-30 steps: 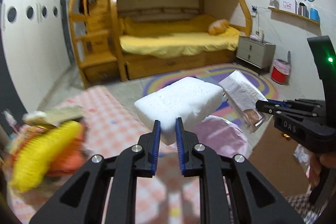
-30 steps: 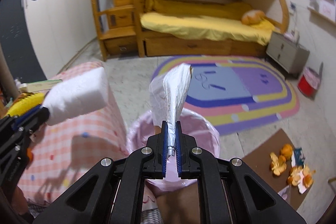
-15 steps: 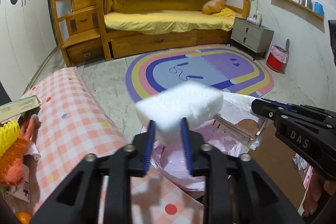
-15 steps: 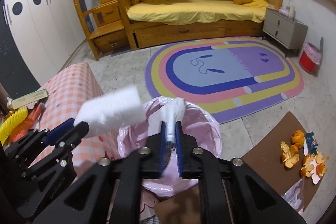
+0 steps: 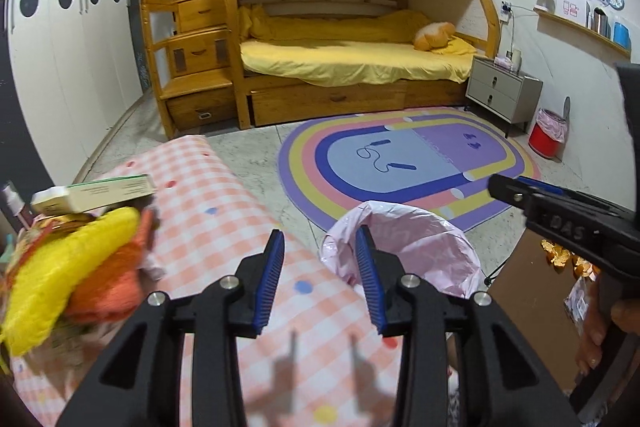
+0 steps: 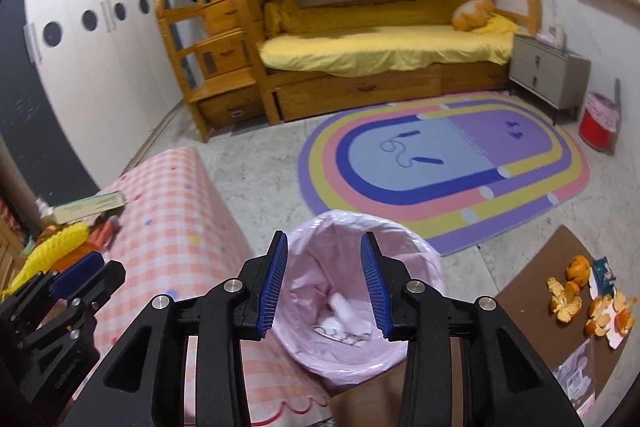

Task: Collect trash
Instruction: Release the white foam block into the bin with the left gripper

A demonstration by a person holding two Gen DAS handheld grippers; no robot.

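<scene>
A bin lined with a pink bag [image 6: 404, 231] stands on the floor beside the checked table. My right gripper [image 6: 324, 241] hangs over the bin mouth; its jaws are opening and hold nothing. White foam and a wrapper [image 6: 340, 311] lie blurred inside the bag. My left gripper [image 5: 319, 239] is over the table edge, just left of the bin [image 5: 424, 217]. Its jaws are opening too, with nothing between them. The right gripper [image 5: 508, 187] reaches in from the right in the left wrist view. Orange peels [image 6: 568, 303] lie on a brown mat [image 6: 536, 291].
The pink checked tablecloth [image 5: 224, 227] carries a yellow and orange bundle [image 5: 60, 267] and a flat box [image 5: 100, 189] at its left. A red bin [image 6: 598, 125] stands by the nightstand. A rainbow rug [image 6: 440, 163] and a wooden bunk bed lie beyond. A hand [image 5: 624, 315] holds the right gripper.
Both grippers opened over the bin. The white foam block left the left gripper and the wrapper left the right gripper; both now lie in the pink bag.
</scene>
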